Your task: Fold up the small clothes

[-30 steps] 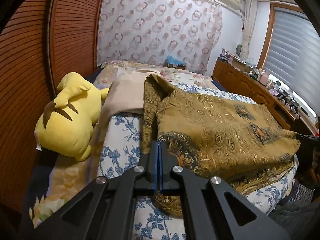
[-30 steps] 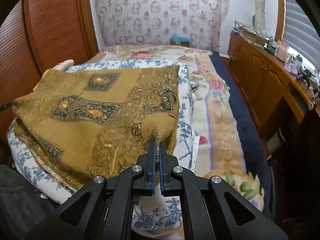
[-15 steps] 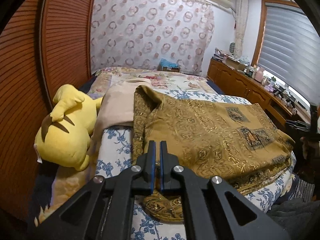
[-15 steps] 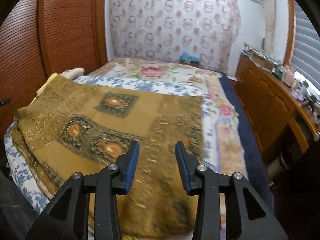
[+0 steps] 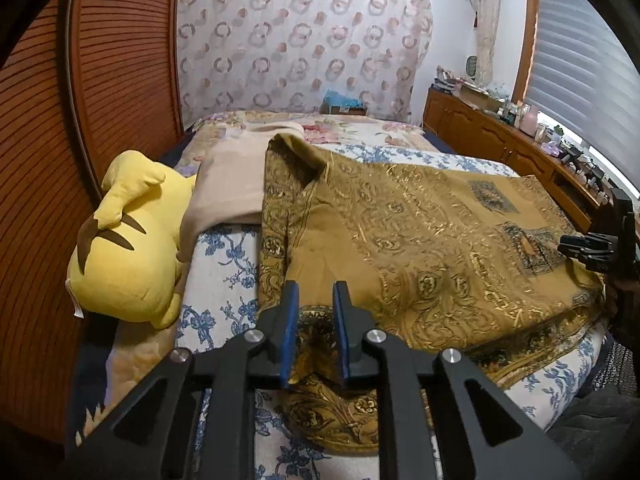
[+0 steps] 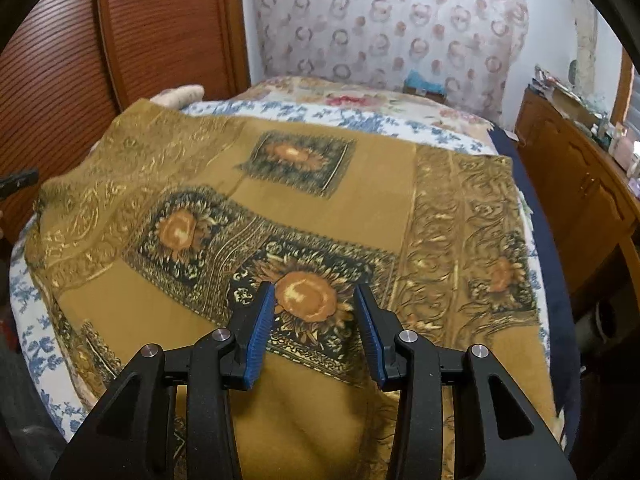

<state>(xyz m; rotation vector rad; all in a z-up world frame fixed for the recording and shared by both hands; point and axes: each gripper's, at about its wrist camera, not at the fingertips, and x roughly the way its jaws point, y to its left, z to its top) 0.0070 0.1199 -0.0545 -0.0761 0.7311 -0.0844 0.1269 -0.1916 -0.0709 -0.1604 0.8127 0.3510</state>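
Observation:
A mustard-gold patterned garment (image 5: 408,240) lies folded over on the bed, its collar end toward the headboard. In the right wrist view the garment (image 6: 320,208) shows dark squares with orange flower motifs. My left gripper (image 5: 314,294) is open and empty, just above the garment's near left corner. My right gripper (image 6: 314,296) is open and empty, hovering over a flower motif near the garment's front edge. The right gripper also shows in the left wrist view (image 5: 600,248) at the far right edge.
A yellow plush toy (image 5: 128,248) lies at the bed's left side against a wooden louvred wardrobe (image 5: 60,140). A beige cloth (image 5: 232,184) lies behind it. The blue-flowered sheet (image 5: 224,264) covers the bed. A wooden dresser (image 6: 580,168) stands along the right.
Both grippers went from shut on the garment's edges to open, letting it go. Both have lifted and drawn back slightly; the garment now lies flat on the bed.

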